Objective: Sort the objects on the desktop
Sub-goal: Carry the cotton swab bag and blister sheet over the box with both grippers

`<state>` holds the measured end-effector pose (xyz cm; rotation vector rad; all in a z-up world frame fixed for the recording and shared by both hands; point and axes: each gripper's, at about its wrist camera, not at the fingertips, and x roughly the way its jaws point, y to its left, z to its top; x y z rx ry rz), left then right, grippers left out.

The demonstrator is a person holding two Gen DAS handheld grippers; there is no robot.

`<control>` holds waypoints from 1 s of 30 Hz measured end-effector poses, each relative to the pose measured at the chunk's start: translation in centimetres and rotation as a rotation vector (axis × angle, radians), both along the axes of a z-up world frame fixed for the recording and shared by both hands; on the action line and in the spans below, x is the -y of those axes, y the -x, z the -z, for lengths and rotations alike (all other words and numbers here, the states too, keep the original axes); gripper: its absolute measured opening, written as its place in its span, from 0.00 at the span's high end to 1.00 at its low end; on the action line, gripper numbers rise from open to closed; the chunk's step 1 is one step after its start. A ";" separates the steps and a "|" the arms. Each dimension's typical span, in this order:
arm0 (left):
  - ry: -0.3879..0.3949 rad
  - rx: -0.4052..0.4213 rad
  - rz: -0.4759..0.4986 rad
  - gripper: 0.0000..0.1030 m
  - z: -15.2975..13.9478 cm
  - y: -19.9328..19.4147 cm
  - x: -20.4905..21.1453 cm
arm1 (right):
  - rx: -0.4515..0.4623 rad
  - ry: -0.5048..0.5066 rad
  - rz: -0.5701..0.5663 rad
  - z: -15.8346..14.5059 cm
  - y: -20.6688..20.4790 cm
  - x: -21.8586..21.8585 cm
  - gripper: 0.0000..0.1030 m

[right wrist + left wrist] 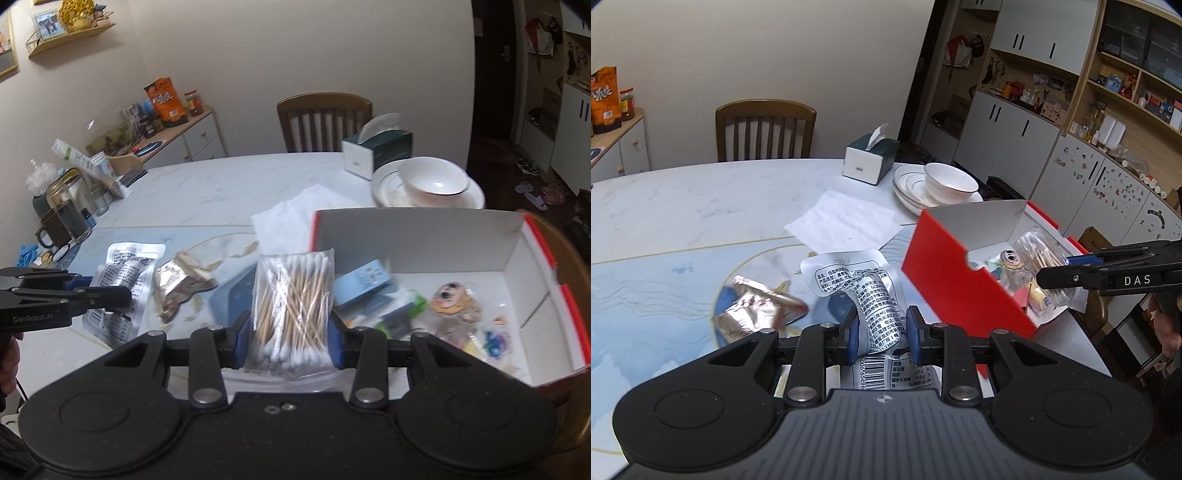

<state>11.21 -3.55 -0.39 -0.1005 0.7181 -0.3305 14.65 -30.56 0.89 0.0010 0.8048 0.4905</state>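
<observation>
Your left gripper [881,332] is clamped on the silver pouch [864,288]; the blue pads pinch its crumpled middle and the barcode end hangs back toward the camera. The pouch looks lifted off the surface [683,206], left of the red box [945,273].

Your right gripper [290,332] is grasping the swab bag [293,295] across its width, near the lower end. The bag hangs over the near-left edge of the box [417,236], not yet set down inside. The right view is slightly blurred there.

Handling, judged:
- Pouch: light, thin foil film, slippery and soft. It folds under the pads and does not hold shape. A mid-body pinch is fine, but the loose ends will flop; carry it low and slowly.
- Swab bag: light, clear slick plastic over stiff sticks. The sticks give the pads something firm to bear on. Grip across the bundle, not on the empty film margin, or it may slide out.

Still on the surface: a brown foil packet [757,306], just left of the pouch, also crinkled and thin. Take it by a flat edge.

The box already holds a blue carton [364,280] and a small plush toy [452,302]. Free floor shows along the far wall of the box.
</observation>
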 end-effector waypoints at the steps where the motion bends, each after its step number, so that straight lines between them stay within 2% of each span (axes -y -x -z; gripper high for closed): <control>1: -0.002 0.001 0.003 0.76 0.0 -0.2 0.4 | 0.003 0.000 0.004 0.0 -0.1 0.5 0.61; 17: -0.023 0.038 0.091 0.76 -1.1 -3.0 8.3 | 0.022 0.007 0.071 -0.1 -1.9 8.0 0.61; 30: -0.058 0.034 0.207 0.76 -1.0 -5.9 14.8 | 0.021 0.007 0.127 0.6 -3.5 12.3 0.61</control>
